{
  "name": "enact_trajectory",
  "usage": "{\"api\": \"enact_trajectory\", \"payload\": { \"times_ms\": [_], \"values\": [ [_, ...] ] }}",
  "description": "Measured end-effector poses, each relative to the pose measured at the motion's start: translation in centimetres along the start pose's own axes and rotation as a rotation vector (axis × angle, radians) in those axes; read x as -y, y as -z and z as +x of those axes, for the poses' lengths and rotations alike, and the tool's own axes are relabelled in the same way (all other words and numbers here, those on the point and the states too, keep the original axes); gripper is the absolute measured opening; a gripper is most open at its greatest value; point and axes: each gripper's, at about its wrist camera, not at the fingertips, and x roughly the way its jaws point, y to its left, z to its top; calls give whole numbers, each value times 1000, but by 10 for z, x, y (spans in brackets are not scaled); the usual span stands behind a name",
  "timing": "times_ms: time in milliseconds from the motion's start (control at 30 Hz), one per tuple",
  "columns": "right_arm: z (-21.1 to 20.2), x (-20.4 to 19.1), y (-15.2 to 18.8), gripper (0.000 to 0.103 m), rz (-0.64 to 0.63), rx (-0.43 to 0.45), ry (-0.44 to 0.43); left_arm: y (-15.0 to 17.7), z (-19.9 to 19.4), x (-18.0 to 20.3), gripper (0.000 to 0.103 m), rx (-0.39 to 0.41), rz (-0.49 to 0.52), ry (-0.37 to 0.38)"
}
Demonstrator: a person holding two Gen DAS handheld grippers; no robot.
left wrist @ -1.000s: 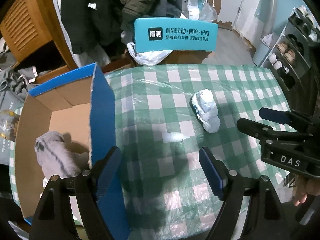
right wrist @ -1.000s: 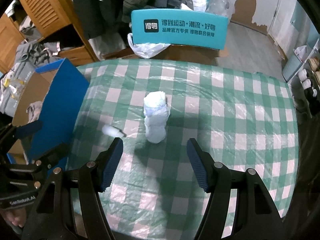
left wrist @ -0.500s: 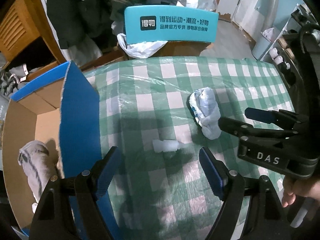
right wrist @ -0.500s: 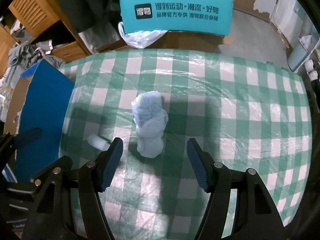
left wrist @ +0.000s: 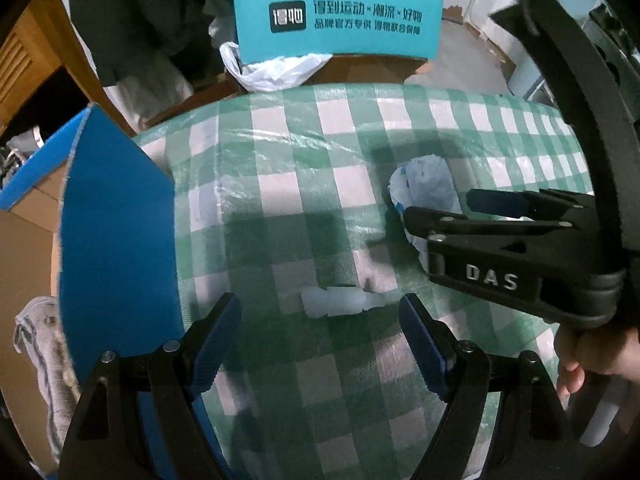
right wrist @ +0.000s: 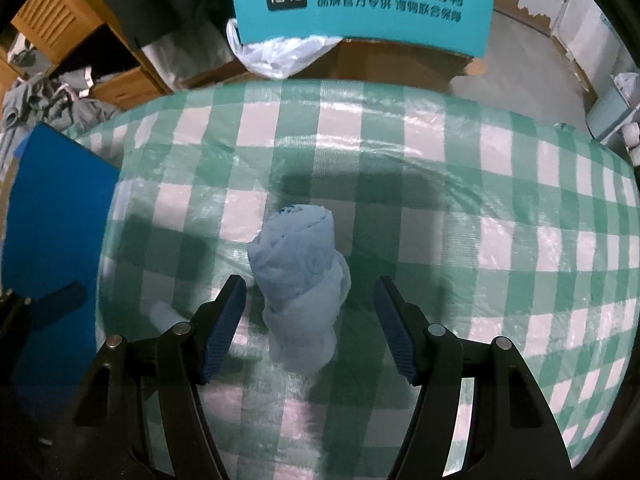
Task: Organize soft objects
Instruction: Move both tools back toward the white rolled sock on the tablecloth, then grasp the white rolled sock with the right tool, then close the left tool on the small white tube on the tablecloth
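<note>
A rolled pale-blue cloth bundle (right wrist: 298, 280) lies on the green-checked tablecloth (right wrist: 440, 208). My right gripper (right wrist: 308, 300) is open and its fingers straddle the bundle's near end without closing on it. The bundle also shows in the left wrist view (left wrist: 428, 188), partly behind the right gripper (left wrist: 440, 208). A small white crumpled piece (left wrist: 340, 300) lies just ahead of my open, empty left gripper (left wrist: 320, 320); it shows faintly in the right wrist view (right wrist: 164, 314). A blue cardboard box (left wrist: 116, 240) stands at the left with a grey cloth (left wrist: 44, 344) inside.
A teal chair back (left wrist: 340, 20) with a white plastic bag (left wrist: 276, 68) stands beyond the table's far edge. Dark clothes hang behind it. A wooden cabinet (right wrist: 52, 24) is at far left. A shelf with shoes sits far right.
Both grippers moved forward and lower toward the table. The right gripper now straddles the blue bundle; the left has closed in on the small white piece. The box has slid left in view.
</note>
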Motion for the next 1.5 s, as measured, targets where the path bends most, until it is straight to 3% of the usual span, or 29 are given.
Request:
{"api": "enact_trajectory", "payload": {
  "times_ms": [300, 400, 700, 1067, 1333, 1433, 1500],
  "values": [
    [21, 1, 5, 64, -12, -29, 18, 1, 17, 2, 82, -33, 5, 10],
    [16, 4, 6, 40, -9, -24, 30, 3, 20, 2, 82, -40, 4, 17],
    [-1, 19, 21, 38, 78, -11, -7, 6, 32, 3, 82, -66, -14, 38],
    [-37, 21, 42, 38, 105, 24, -17, 1, 42, 10, 84, -50, -5, -22],
    [-56, 14, 44, 38, 88, 52, -32, 6, 41, 19, 57, -26, 40, -129],
    [-60, 12, 44, 38, 86, 59, -31, 9, 40, 22, 44, -18, 62, -150],
    [-61, 11, 45, 38, 85, 60, -31, 10, 38, 23, 26, -18, 64, -133]
  ]
}}
